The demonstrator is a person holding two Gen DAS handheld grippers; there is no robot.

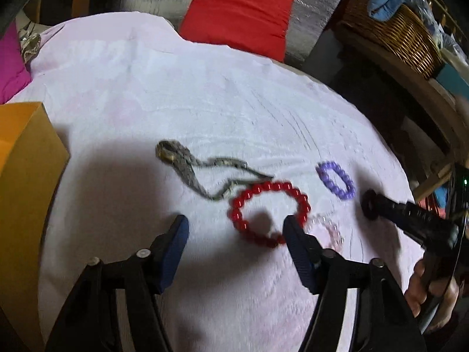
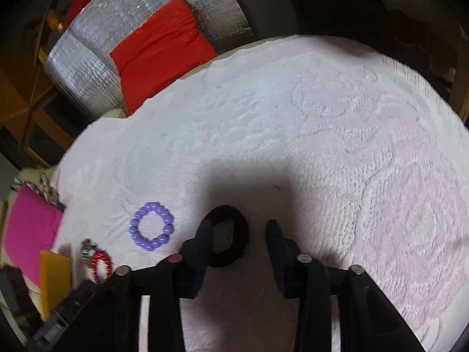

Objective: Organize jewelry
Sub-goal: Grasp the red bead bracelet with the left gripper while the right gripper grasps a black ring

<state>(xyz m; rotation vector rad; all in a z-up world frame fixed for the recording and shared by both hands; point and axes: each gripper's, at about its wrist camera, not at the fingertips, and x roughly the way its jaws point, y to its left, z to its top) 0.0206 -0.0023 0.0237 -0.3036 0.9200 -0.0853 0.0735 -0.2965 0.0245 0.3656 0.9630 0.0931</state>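
On the white fluffy cloth (image 1: 176, 94) lie a red bead bracelet (image 1: 268, 212), a purple bead bracelet (image 1: 337, 179), a pale pink bead bracelet (image 1: 329, 228) and a grey chain necklace (image 1: 199, 173). My left gripper (image 1: 236, 228) is open just above the cloth, its right finger over the red bracelet's near right edge. In the right wrist view my right gripper (image 2: 240, 234) is open; a black ring (image 2: 227, 236) lies at its left fingertip. The purple bracelet (image 2: 151, 230) and the red bracelet (image 2: 101, 265) lie to its left. The right gripper (image 1: 372, 205) also shows in the left wrist view.
A yellow-brown cardboard box (image 1: 26, 187) stands at the left edge. A red cushion (image 1: 239, 14) leans on a silver foil sheet (image 1: 307, 8) at the back. A wicker basket (image 1: 392, 32) sits at the back right. A pink cushion (image 2: 29, 231) is at the left.
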